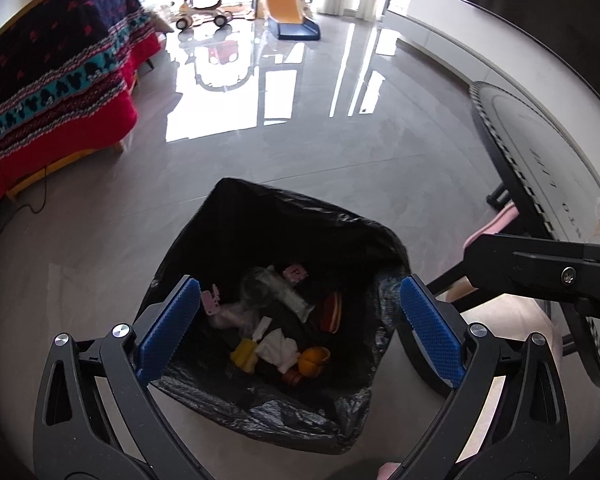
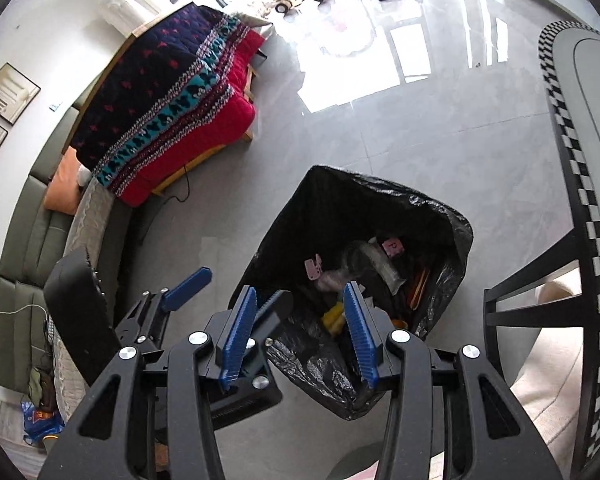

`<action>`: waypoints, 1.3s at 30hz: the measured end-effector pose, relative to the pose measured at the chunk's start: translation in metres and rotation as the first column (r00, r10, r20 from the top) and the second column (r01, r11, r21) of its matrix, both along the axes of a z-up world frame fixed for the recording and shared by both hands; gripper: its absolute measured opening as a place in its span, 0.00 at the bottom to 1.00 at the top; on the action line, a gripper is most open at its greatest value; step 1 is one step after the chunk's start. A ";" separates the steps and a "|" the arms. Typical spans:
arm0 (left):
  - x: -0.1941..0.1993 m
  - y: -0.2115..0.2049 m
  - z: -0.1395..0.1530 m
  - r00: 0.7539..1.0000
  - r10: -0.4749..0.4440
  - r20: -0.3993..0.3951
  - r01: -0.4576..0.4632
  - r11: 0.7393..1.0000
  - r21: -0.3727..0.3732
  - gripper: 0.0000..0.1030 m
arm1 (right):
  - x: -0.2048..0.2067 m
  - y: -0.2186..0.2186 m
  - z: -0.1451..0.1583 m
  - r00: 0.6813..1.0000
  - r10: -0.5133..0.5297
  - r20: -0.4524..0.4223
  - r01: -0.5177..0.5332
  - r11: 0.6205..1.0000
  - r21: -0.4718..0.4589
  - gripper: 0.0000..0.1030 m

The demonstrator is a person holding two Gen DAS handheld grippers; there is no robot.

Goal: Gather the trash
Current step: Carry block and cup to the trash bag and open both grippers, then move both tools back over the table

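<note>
A bin lined with a black bag (image 1: 284,216) stands on the grey floor, and shows in the right wrist view too (image 2: 360,200). Inside lie a clear plastic bottle (image 1: 276,288), pink scraps (image 1: 212,300), white paper (image 1: 278,348), a yellow piece (image 1: 244,354) and an orange peel (image 1: 314,360). My left gripper (image 1: 300,328) hangs open and empty above the bin mouth. My right gripper (image 2: 300,332) is open and empty over the bin's near rim. The left gripper (image 2: 228,292) shows beside it in the right wrist view.
A round table with a checkered rim (image 1: 540,184) and black legs stands right of the bin. A sofa with a red and navy blanket (image 2: 172,108) lies to the left. A toy slide (image 1: 288,4) and ride-on car (image 1: 200,12) stand far back.
</note>
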State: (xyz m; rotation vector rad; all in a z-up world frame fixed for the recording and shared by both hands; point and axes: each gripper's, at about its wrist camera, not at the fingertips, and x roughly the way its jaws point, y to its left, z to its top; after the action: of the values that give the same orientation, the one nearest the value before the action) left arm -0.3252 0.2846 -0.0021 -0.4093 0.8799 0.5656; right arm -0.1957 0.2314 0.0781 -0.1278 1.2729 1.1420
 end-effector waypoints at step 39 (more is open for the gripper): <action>0.242 -0.228 0.071 0.811 -0.584 0.021 0.581 0.809 0.088 0.94 | 0.199 -0.295 0.036 0.787 -0.616 0.031 0.608 0.783 0.134 0.46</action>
State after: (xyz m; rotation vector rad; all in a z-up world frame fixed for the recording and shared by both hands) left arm -0.0828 0.0570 0.0687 -0.0622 0.8796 0.0151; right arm 0.0035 -0.0634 0.1140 0.3190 1.0590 0.6288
